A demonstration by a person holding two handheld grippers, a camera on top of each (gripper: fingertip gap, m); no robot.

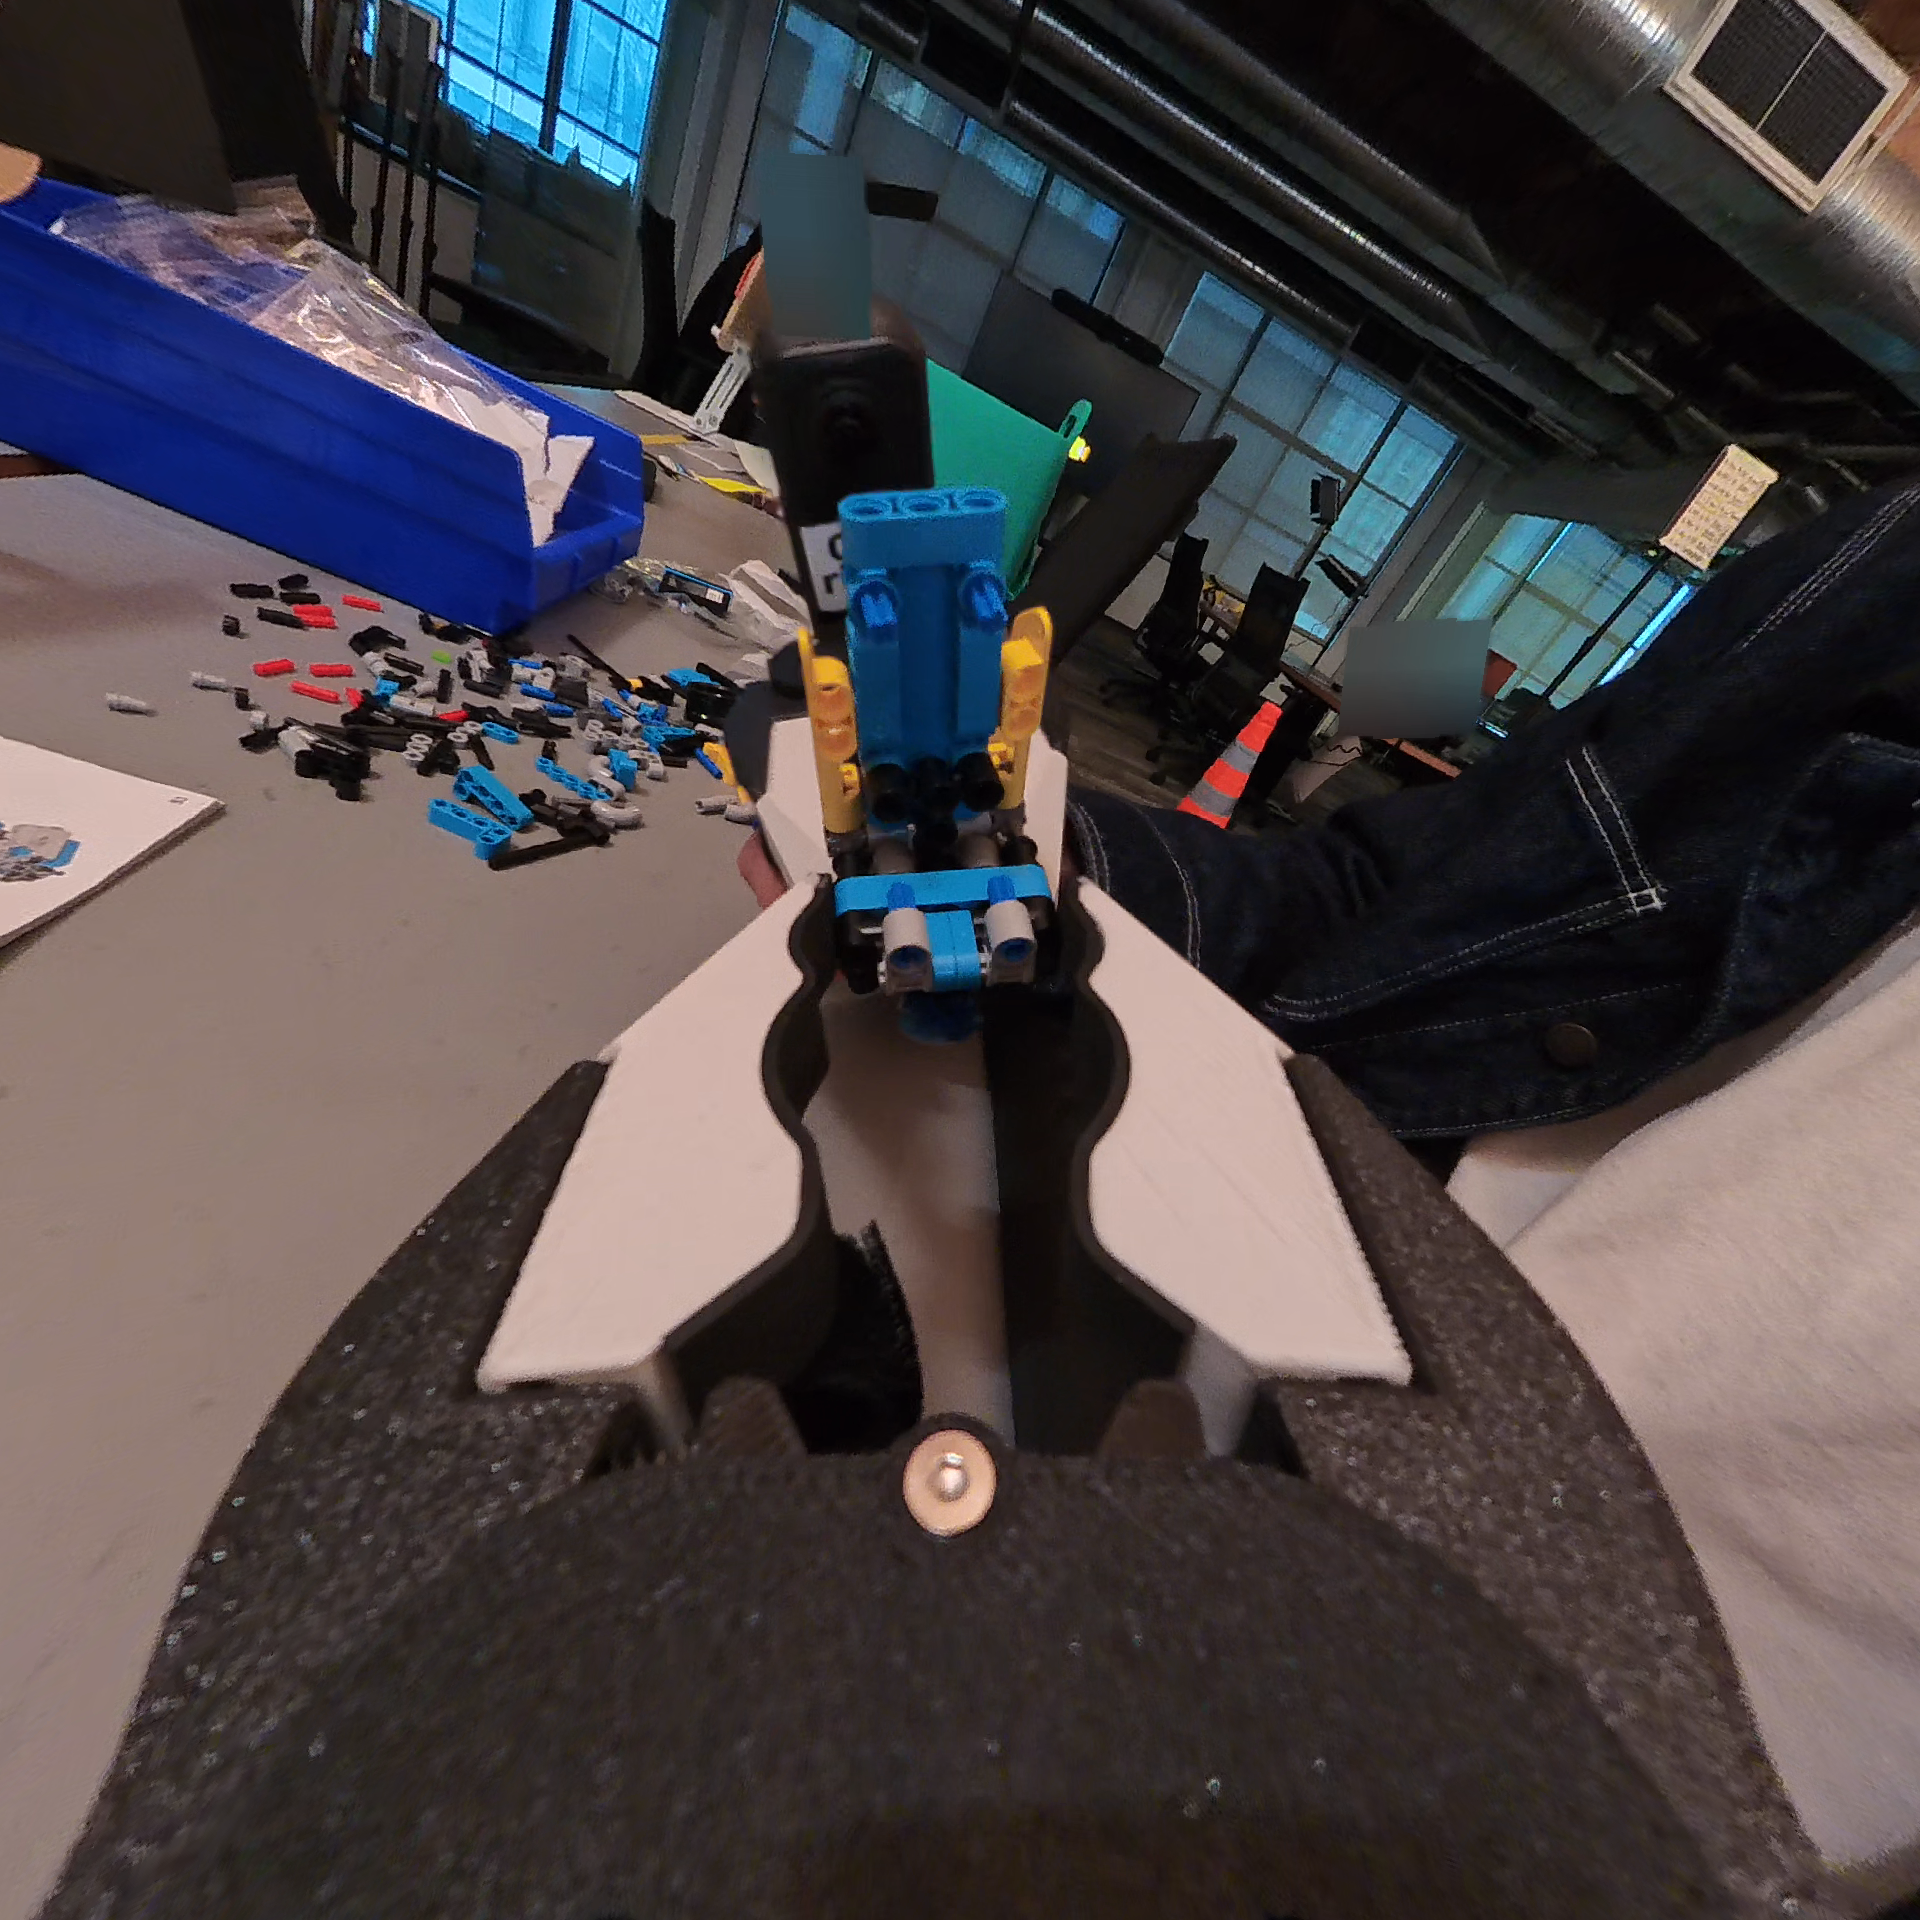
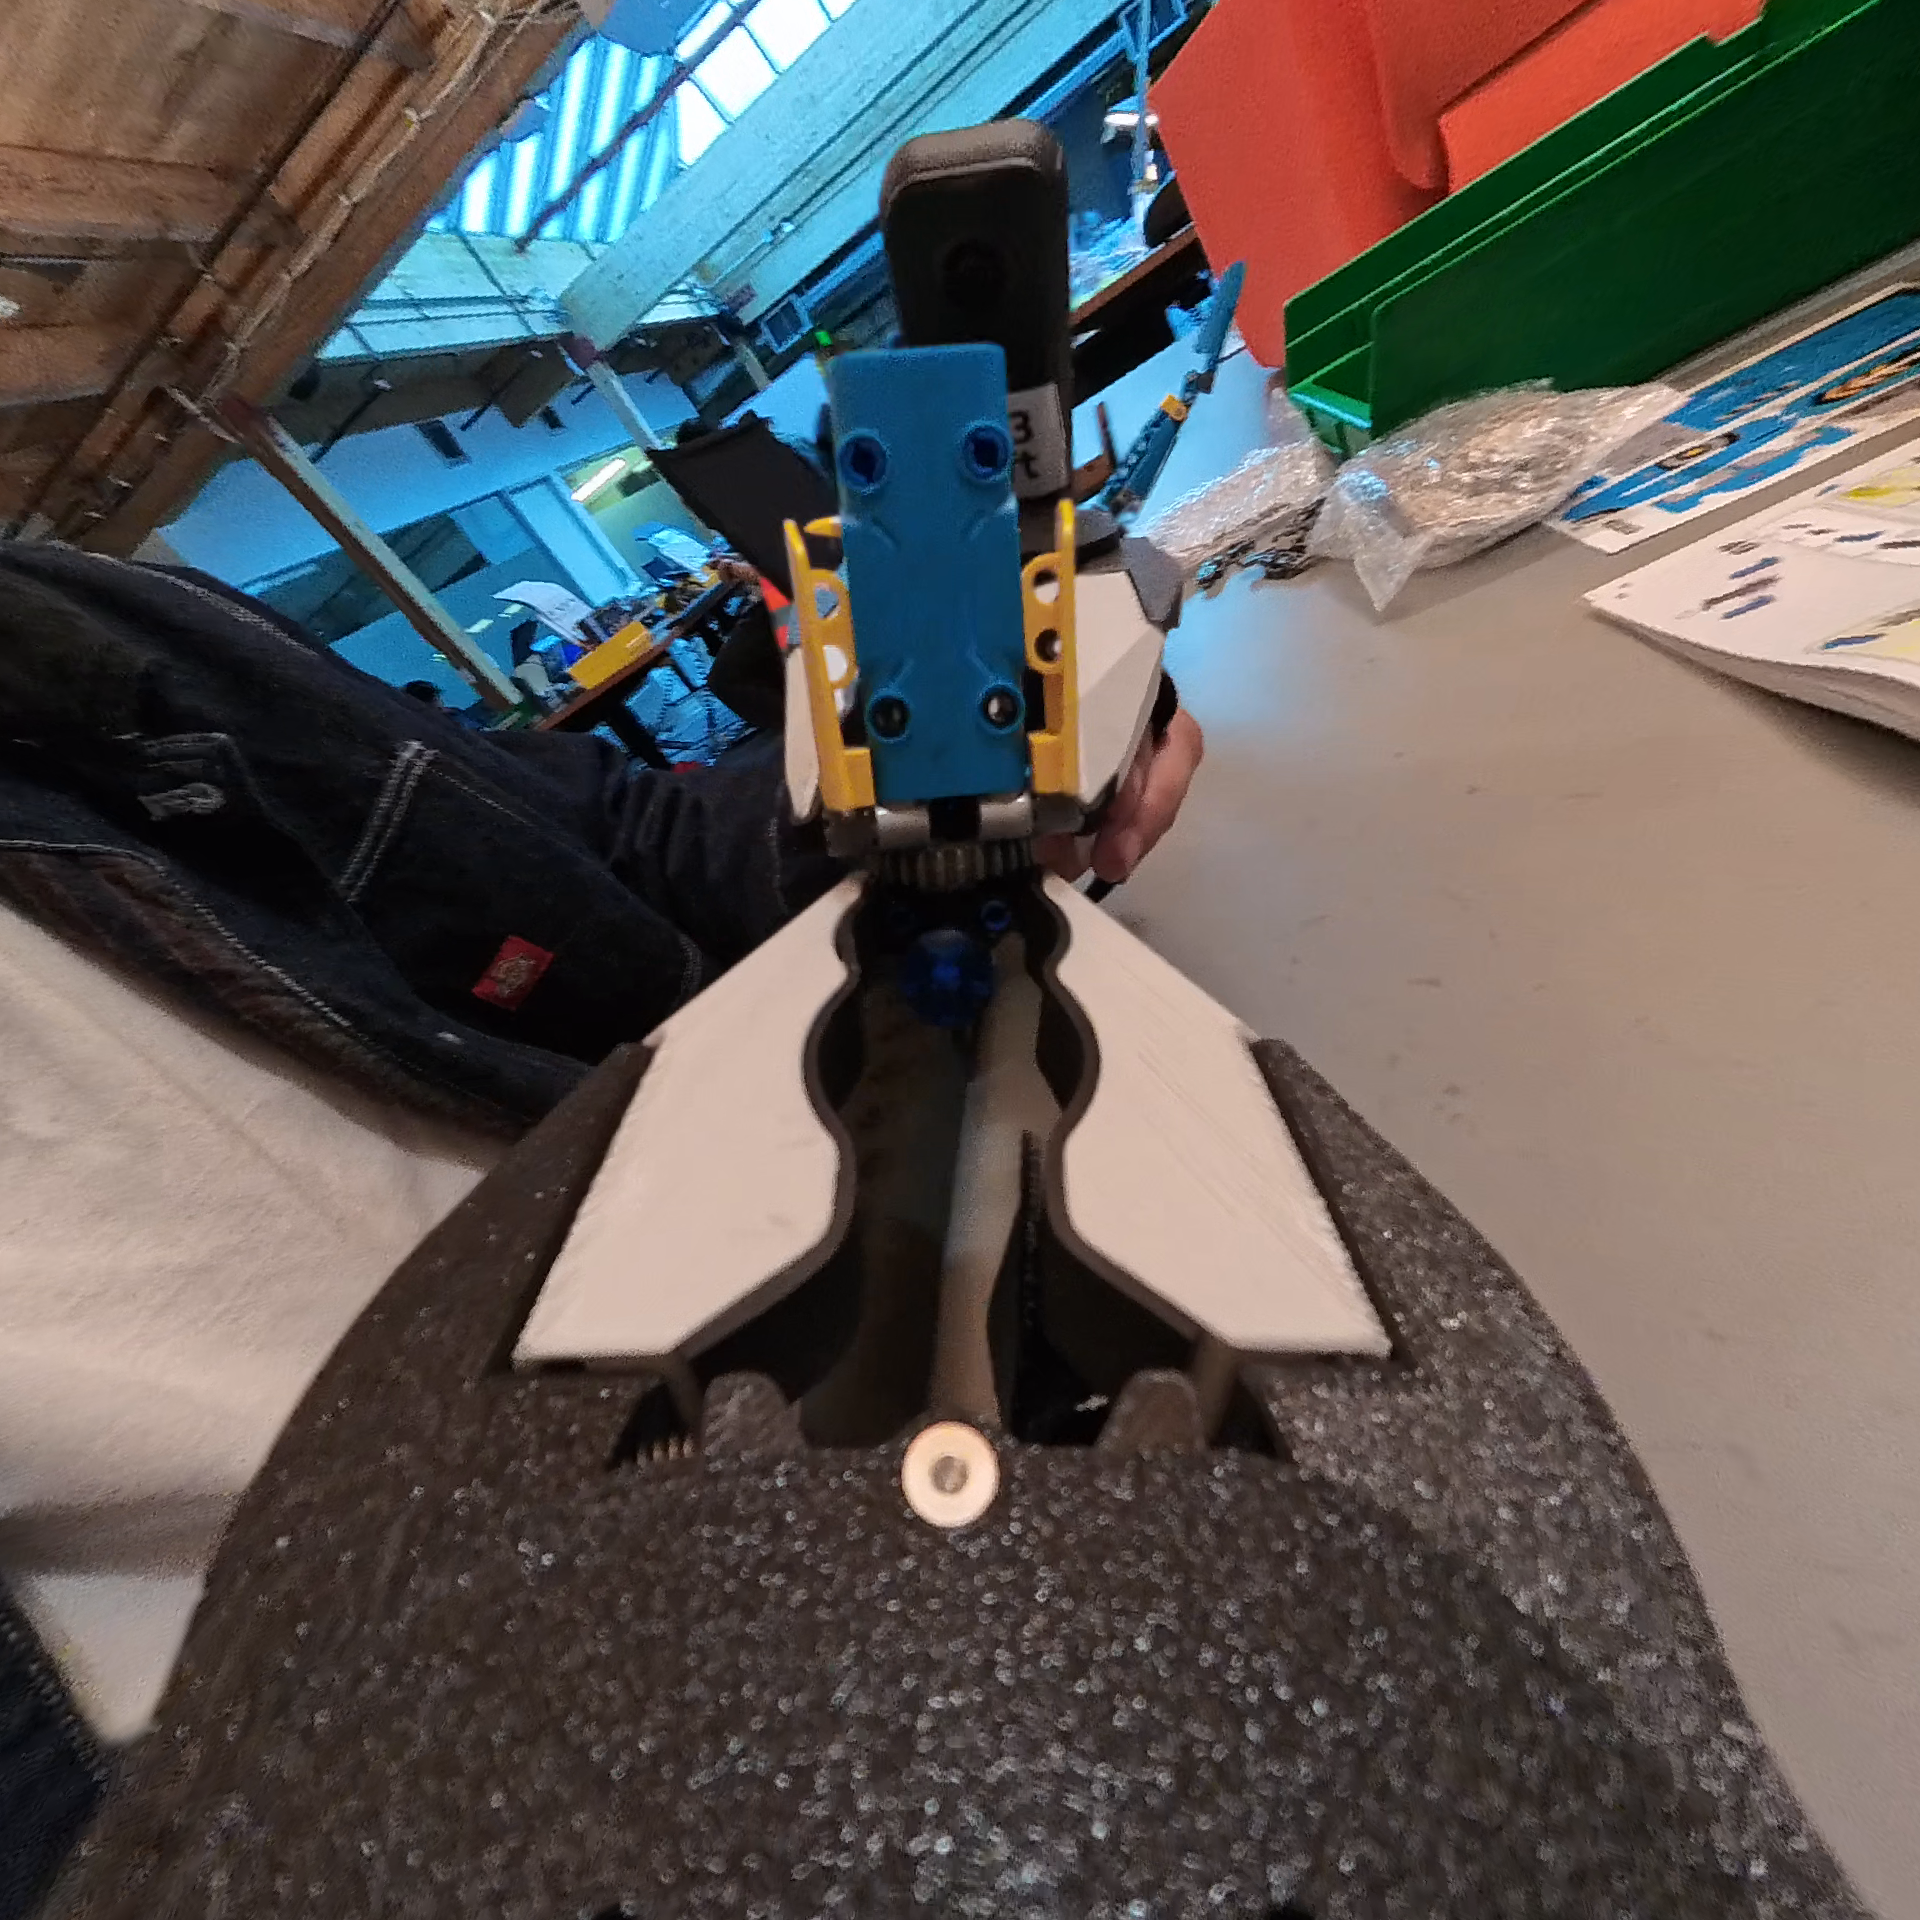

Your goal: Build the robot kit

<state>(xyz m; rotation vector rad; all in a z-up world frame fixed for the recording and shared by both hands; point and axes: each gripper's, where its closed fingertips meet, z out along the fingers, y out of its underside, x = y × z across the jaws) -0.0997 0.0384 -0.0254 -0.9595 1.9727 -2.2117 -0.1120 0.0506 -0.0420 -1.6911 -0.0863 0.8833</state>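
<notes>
I have the left gripper [image 1: 940,914] closed on the near end of a blue and yellow model [image 1: 925,707], its fingers [image 1: 727,1060] pinching the light-blue cross beam with the grey pins; the model stands up between the tips, held in the air above the grey table [image 1: 312,1039]. The right gripper [image 2: 951,883] faces it from the far side, and its fingers [image 2: 1153,1122] look closed on the model's other end, at the gear and grey bar below the blue panel, though the contact itself is partly hidden; so both grippers hold the same model between them, tip to tip.

In the left view, loose parts [image 1: 488,717] lie scattered on the table to the left, with a blue bin [image 1: 312,436] behind them and a booklet [image 1: 73,821] at the near left edge; a denim sleeve [image 1: 1558,852] crosses on the right. In the right view, plastic bags [image 2: 1434,499], a green bin [image 2: 1610,270] and printed sheets [image 2: 1787,603] sit far right.

To handle this well, I judge that I should keep both grips level and square; any twist between the two hands would likely strain the pin joints; I would press along the beam's length, not across it, and loosen one grip only when the other is firm.
</notes>
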